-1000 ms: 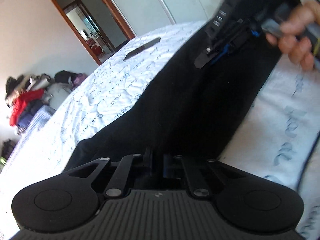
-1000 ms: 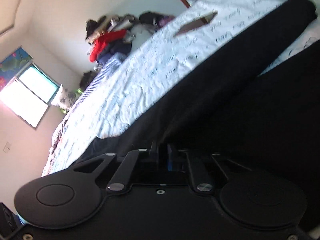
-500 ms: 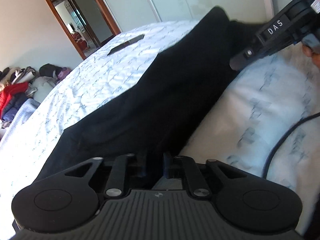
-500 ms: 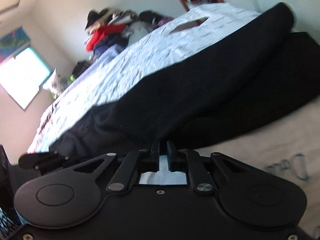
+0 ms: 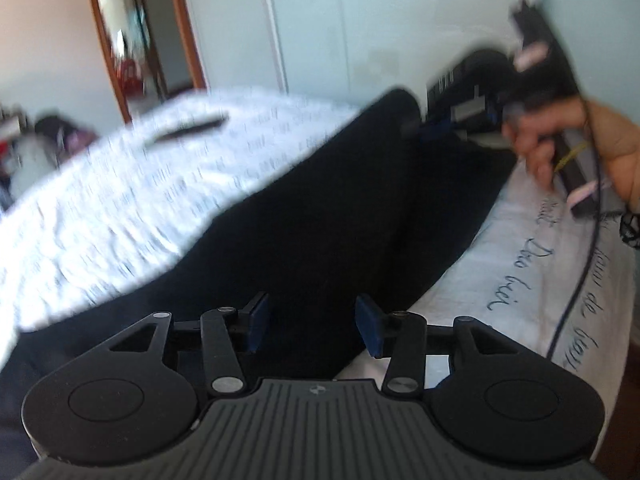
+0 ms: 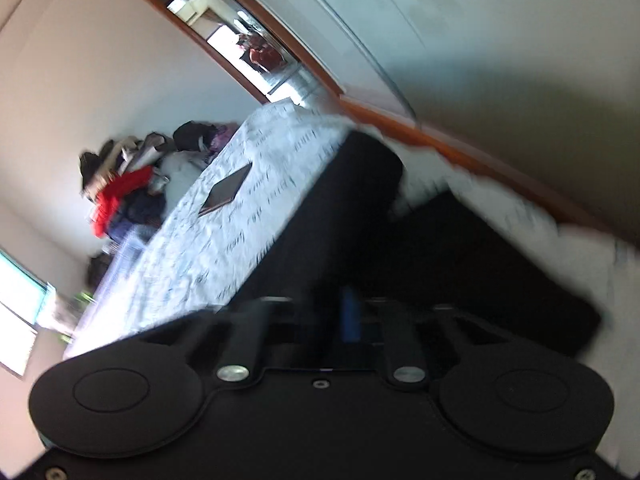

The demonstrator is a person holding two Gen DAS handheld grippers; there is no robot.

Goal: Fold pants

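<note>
Black pants (image 5: 320, 216) lie folded lengthwise on the white printed bed sheet (image 5: 132, 208). My left gripper (image 5: 312, 324) is open, its blue pads apart just above the near end of the pants, holding nothing. My right gripper shows in the left wrist view (image 5: 424, 128) at the far end of the pants, held by a hand (image 5: 592, 140). In the right wrist view the right gripper (image 6: 320, 312) sits over the black pants (image 6: 360, 224); the frame is blurred and its jaws look nearly together, with dark cloth around them.
A flat dark tablet-like object (image 6: 226, 194) lies on the bed. A pile of clothes (image 6: 120, 196) sits past the bed's far side. A doorway (image 5: 132, 52) and a pale wall stand behind. A black cable (image 5: 580, 264) runs over the sheet's right edge.
My left gripper has opened and let go of the pants. The right gripper has moved to the far end of the pants. Both views have swung and blurred.
</note>
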